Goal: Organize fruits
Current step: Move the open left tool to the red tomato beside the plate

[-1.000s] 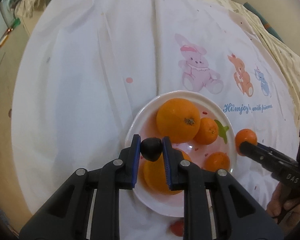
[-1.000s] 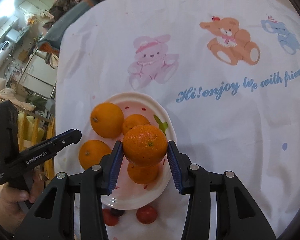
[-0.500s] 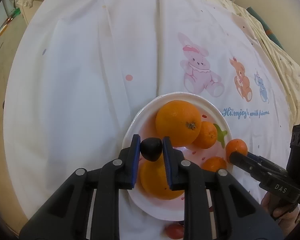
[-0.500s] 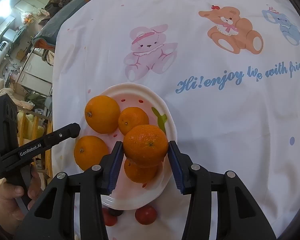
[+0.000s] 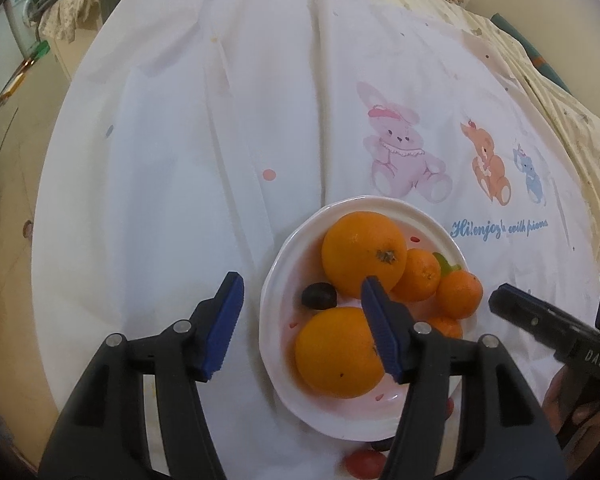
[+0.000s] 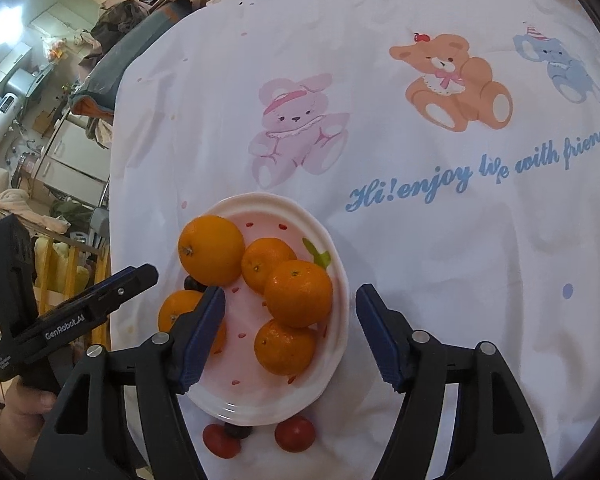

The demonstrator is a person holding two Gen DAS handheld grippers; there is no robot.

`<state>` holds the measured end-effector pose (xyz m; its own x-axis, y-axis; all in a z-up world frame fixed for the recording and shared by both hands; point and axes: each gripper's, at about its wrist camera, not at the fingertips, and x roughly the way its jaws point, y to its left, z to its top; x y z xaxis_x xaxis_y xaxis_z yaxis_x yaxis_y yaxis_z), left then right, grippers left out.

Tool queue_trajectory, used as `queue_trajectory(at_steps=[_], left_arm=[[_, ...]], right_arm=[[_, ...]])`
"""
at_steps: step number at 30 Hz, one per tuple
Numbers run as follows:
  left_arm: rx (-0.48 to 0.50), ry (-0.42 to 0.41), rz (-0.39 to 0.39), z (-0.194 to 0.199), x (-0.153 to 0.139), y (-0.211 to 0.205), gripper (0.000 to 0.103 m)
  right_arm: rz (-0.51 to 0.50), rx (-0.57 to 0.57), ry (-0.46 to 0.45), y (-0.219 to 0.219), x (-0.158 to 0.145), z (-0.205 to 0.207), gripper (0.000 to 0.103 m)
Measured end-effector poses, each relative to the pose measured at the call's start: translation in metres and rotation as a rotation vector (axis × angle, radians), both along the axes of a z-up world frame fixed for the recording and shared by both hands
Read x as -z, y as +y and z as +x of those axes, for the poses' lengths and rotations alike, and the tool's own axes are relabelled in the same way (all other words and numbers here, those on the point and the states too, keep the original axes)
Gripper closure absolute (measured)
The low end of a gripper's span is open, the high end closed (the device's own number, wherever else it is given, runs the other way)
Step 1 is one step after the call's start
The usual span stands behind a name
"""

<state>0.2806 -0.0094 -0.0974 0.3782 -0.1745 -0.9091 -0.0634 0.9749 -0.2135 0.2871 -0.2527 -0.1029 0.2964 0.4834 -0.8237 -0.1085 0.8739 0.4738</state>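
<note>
A white plate (image 5: 274, 280) (image 6: 336, 280) on the cloth holds two big oranges (image 5: 362, 254) (image 5: 336, 354), several small mandarins (image 6: 298, 294) and a dark grape (image 5: 319, 295). My left gripper (image 5: 302, 322) is open and empty just above the plate's near left side, the grape between its fingers but apart from them. My right gripper (image 6: 290, 334) is open and empty over the plate, with the top mandarin lying free between its fingers. Two red cherry tomatoes (image 6: 294, 434) (image 6: 220, 440) and a dark grape (image 6: 238, 430) lie on the cloth by the plate's near edge.
The table wears a white cloth (image 5: 204, 152) with cartoon animals (image 6: 296, 128) and blue lettering (image 6: 472, 176). The cloth's edge drops off at the left in both views, with room clutter (image 6: 40, 120) beyond it.
Both grippers have opened. The left one let the dark grape go onto the plate; the right one let the mandarin go onto the pile of fruit.
</note>
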Motion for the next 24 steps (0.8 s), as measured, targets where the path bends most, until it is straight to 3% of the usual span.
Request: queue_trajectory(at_steps=[9,19,23,24], left_arm=[[0.000,-0.037,0.059,-0.006,-0.009,-0.004,0.046],[0.019,-0.101,0.096,-0.032,-0.040,-0.013,0.045],[0.051,-0.174,0.102,-0.049,-0.061,-0.020,0.024],[0.055,-0.195,0.110,-0.054,-0.066,-0.021,0.023]], right_arm=[[-0.012,0.008,-0.040,-0.003,-0.015,-0.006,0.032],[-0.044,0.036,-0.115,-0.009,-0.045,-0.034,0.032],[-0.034,0.050,-0.128,-0.014,-0.053,-0.048,0.032],[-0.034,0.056,-0.125,-0.015,-0.054,-0.052,0.032]])
